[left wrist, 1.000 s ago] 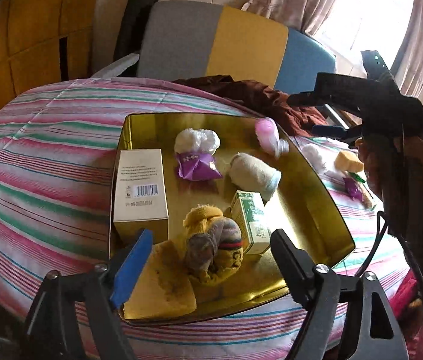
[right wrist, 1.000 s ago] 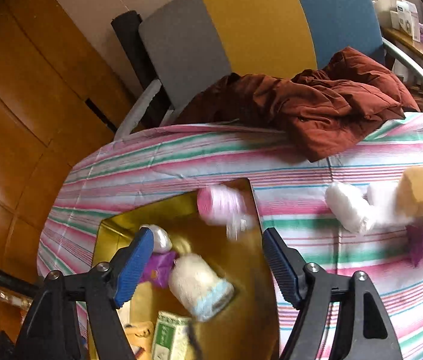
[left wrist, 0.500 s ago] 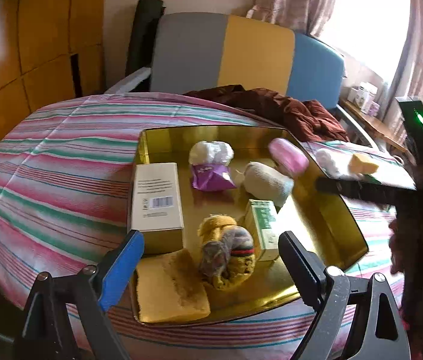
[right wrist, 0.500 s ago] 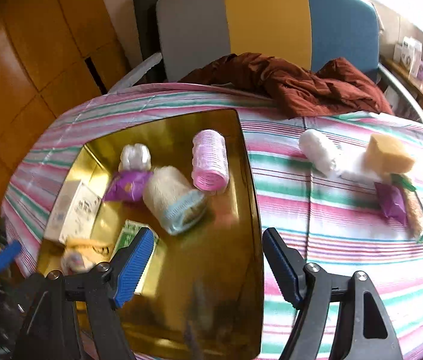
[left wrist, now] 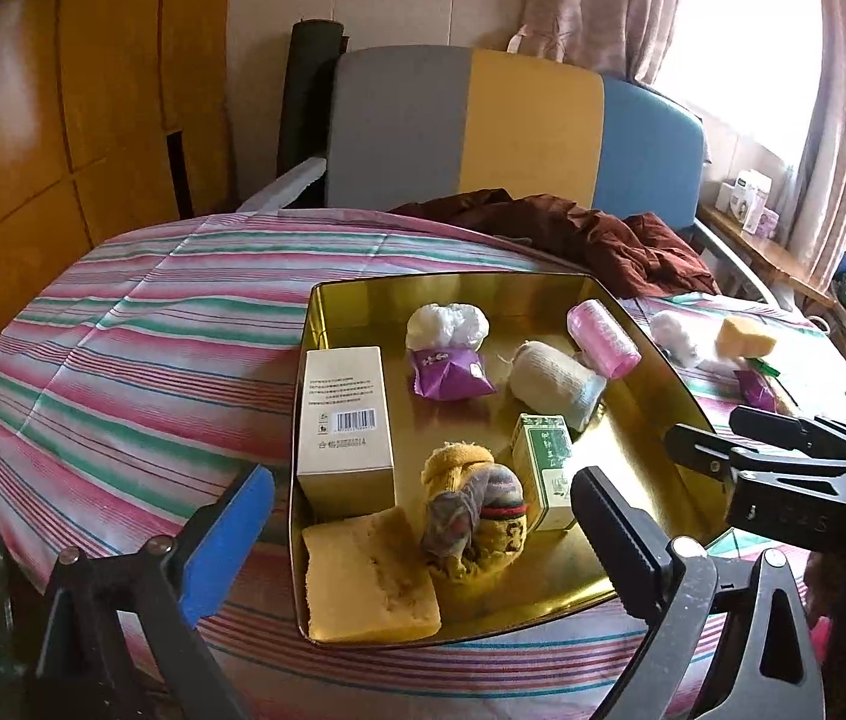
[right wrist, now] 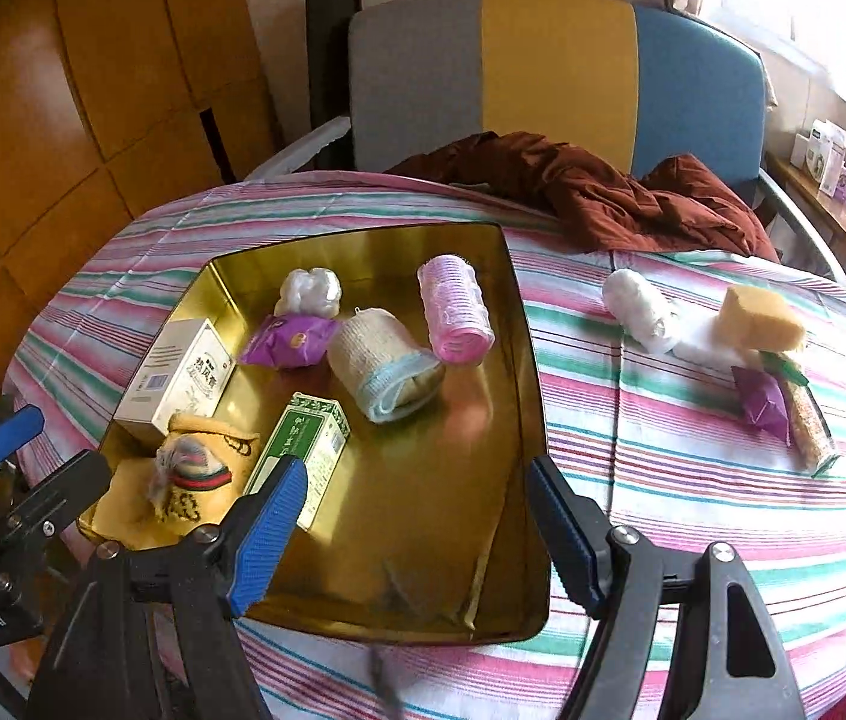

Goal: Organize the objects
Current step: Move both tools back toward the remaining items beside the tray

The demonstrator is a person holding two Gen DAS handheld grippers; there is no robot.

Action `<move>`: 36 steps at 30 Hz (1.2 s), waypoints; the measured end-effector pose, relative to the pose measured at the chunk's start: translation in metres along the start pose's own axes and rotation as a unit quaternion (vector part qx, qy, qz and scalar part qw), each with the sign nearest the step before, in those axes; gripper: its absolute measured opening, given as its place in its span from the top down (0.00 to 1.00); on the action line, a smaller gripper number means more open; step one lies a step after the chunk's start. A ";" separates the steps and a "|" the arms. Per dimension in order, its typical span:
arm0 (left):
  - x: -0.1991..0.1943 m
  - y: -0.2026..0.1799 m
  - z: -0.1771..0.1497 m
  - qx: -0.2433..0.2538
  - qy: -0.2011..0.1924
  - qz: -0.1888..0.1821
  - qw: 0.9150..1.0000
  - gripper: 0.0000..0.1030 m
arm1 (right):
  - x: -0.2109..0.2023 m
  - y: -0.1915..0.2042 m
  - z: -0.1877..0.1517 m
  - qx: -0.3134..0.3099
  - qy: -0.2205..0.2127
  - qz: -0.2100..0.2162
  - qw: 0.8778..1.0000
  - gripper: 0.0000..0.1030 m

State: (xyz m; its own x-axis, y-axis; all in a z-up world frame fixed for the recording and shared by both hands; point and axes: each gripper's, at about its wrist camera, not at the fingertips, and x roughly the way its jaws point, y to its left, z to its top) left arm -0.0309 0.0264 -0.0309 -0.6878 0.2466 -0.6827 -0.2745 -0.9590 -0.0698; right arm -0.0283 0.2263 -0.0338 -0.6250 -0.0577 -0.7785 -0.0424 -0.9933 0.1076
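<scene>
A gold tray (left wrist: 302, 420) (right wrist: 528, 360) on the striped table holds a white box (left wrist: 345, 420), a purple packet (left wrist: 450, 369), a bandage roll (right wrist: 384, 363), a pink hair roller (left wrist: 603, 339) (right wrist: 456, 309), a green box (right wrist: 303, 450), a yellow sock bundle (left wrist: 474, 510) and a sponge slab (left wrist: 369, 582). My left gripper (left wrist: 423, 546) hovers over the tray's near edge; its jaws are opening and grip nothing. My right gripper (right wrist: 417, 525) stands open and empty above the tray's bare near-right part.
On the cloth right of the tray lie a white roll (right wrist: 639, 303), a yellow sponge (right wrist: 762, 318), a purple packet (right wrist: 762, 399) and a snack bar (right wrist: 810, 426). A brown garment (right wrist: 603, 198) is heaped at the table's far edge, before a three-coloured chair (right wrist: 543, 60).
The pink roller, blurred above the tray a second ago, now lies still by the tray's right wall. The right gripper has drawn back from it. The left jaws have spread wider.
</scene>
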 end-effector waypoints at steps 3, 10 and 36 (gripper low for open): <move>-0.004 -0.001 0.000 0.002 -0.008 0.002 1.000 0.03 | -0.004 0.001 -0.002 -0.001 -0.002 -0.003 1.000 0.26; -0.007 -0.006 -0.001 0.012 -0.009 0.003 1.000 0.03 | -0.006 0.000 -0.006 -0.001 0.000 -0.008 1.000 0.26; -0.011 -0.025 0.000 0.047 -0.010 0.003 0.999 0.02 | -0.012 -0.030 -0.001 0.020 -0.005 -0.021 1.000 0.26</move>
State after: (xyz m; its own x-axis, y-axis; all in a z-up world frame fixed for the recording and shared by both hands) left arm -0.0163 0.0475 -0.0217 -0.7021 0.2444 -0.6688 -0.3317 -0.9434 0.0034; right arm -0.0190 0.2567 -0.0282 -0.6298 -0.0152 -0.7766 -0.0989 -0.9901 0.0995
